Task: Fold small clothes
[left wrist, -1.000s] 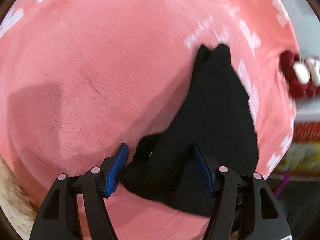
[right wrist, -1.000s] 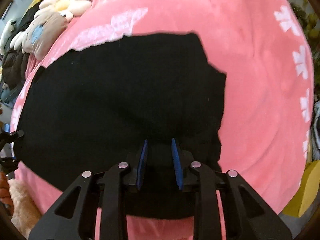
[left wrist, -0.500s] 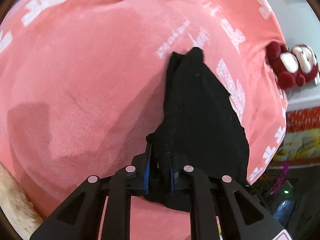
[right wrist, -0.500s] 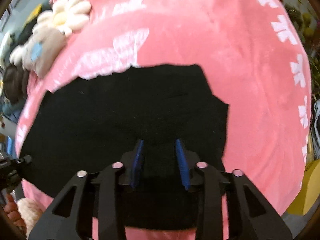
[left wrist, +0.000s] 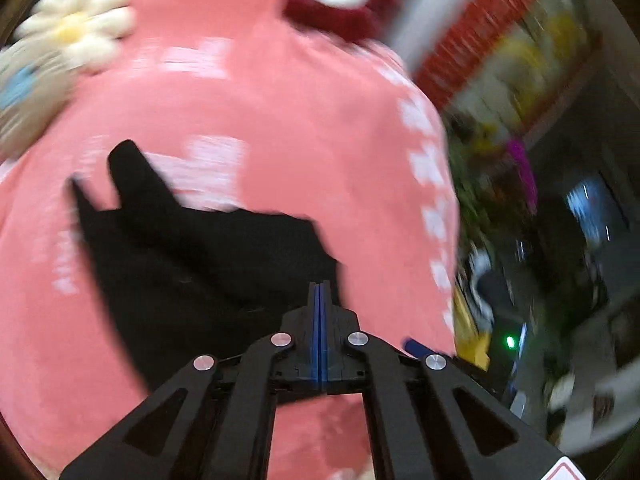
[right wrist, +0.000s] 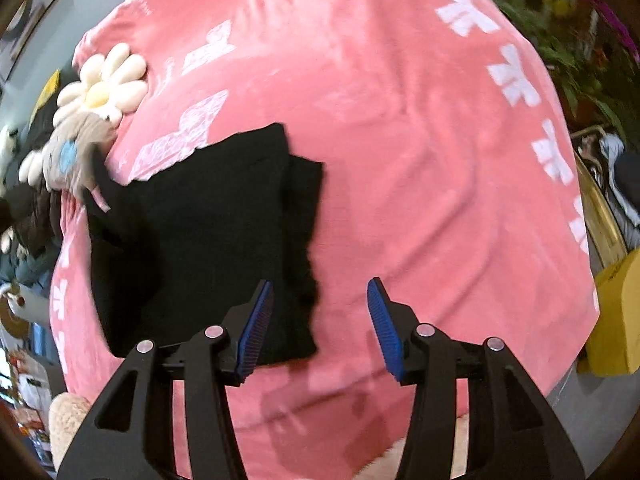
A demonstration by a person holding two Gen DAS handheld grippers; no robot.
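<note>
Black garment (right wrist: 208, 232) lies left of spread right gripper (right wrist: 320, 320)

Black linkage arms – blue ribbed pads (right wrist: 256, 322)

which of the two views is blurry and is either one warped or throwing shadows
Left wrist view: heavy motion smear across the pink blanket, daisy plush and background, only the left gripper sharp. Right wrist view: mostly crisp, slight blur at the left edge; the black garment is readable, and a soft shadow lies on the blanket under the right gripper. Both show fisheye bulging and dark corners.
</note>
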